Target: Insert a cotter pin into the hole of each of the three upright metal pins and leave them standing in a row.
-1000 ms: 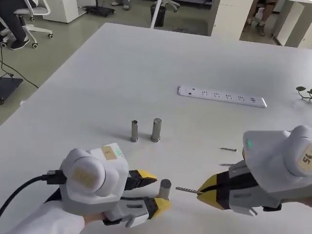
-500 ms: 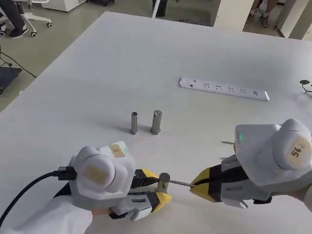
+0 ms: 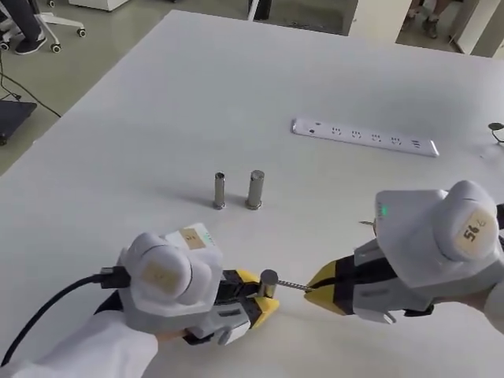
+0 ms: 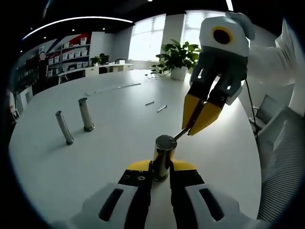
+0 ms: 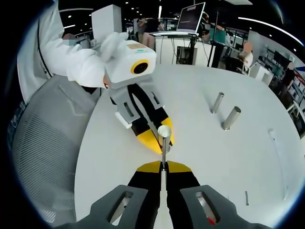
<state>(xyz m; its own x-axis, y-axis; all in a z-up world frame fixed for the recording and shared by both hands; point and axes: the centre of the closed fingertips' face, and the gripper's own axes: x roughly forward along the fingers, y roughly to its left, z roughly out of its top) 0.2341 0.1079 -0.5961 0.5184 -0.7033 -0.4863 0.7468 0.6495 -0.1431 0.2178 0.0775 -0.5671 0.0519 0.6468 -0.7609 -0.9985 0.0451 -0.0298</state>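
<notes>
My left gripper is shut on the base of an upright metal pin at the table's near edge. My right gripper is shut on a thin cotter pin lying level, its tip touching the upper end of that metal pin. The left gripper view has the right gripper coming in from above right with the cotter pin. Two more upright metal pins stand side by side farther back.
A white power strip lies across the far right of the white table. Loose cotter pins lie on the table beyond the grippers. A potted plant stands at the table's far end.
My right gripper has moved left with the cotter pin, closing the gap until its tip meets the held metal pin. The left gripper has kept its hold on that pin.
</notes>
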